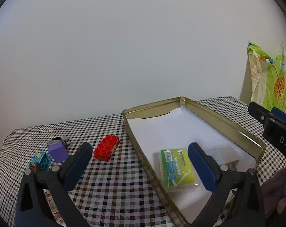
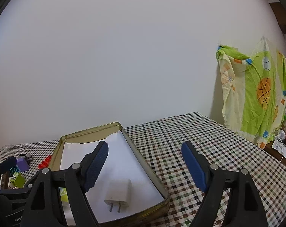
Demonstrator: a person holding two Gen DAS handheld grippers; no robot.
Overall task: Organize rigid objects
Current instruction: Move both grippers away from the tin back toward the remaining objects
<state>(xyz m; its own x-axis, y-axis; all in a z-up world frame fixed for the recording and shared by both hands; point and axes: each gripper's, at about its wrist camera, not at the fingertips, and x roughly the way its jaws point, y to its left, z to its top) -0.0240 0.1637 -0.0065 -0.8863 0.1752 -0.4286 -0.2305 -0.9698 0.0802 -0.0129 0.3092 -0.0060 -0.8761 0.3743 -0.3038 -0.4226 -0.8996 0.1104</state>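
a shallow gold tin (image 1: 226, 126), lined with white paper, sits on a checked tablecloth (image 1: 112, 179); this is where i am gathering the rigid things. two are already inside, both at the end nearest me: a green and yellow plastic box (image 1: 176, 167) lying flat, and beside it a white plug (image 2: 119, 193), its two prongs pointing toward me. the rest of the tin is bare paper.

left of the tin, still out on the cloth, wait the others: a red brick (image 1: 106, 148) just beside the tin wall, then farther left a purple cube (image 1: 58, 152), a teal block (image 1: 40, 161) near it, and something small and grey (image 1: 64, 140) behind the cube, too blurred to name. a small green block (image 2: 18, 179) shows only in my right view, close to my left tool.

my left gripper (image 1: 140, 152) hovers with its fingers wide apart and nothing between them, one finger over the cloth, the other over the tin. my right gripper (image 2: 144, 151) is also spread and empty, straddling the tin's right wall.

by my reckoning two pieces are stored and about five are left; the red brick looks the easiest next.
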